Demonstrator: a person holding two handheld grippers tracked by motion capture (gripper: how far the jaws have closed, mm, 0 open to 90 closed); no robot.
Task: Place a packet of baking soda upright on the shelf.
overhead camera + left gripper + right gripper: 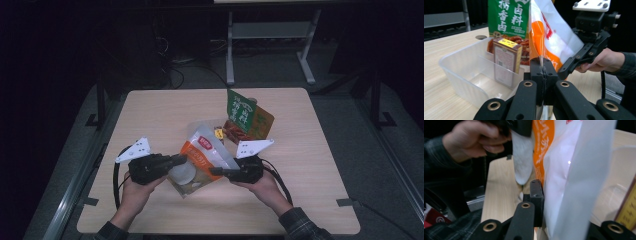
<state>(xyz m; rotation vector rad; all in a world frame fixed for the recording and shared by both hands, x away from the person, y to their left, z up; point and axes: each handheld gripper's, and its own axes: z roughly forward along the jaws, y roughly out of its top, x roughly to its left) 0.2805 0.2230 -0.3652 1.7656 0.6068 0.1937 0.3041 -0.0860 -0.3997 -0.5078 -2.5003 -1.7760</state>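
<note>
Orange-and-white pouch hangs above the worktop's middle, pinched at opposite edges by the closed fingers of left gripper and right gripper.

The high view looks from above the person's side, forward and down on the whole table, from far. The left gripper view sits very near, looks along its own jaws across the table, and faces the right gripper. The right gripper view is even closer and faces back toward the person's left hand. All three views share the orange and white bag.
</note>
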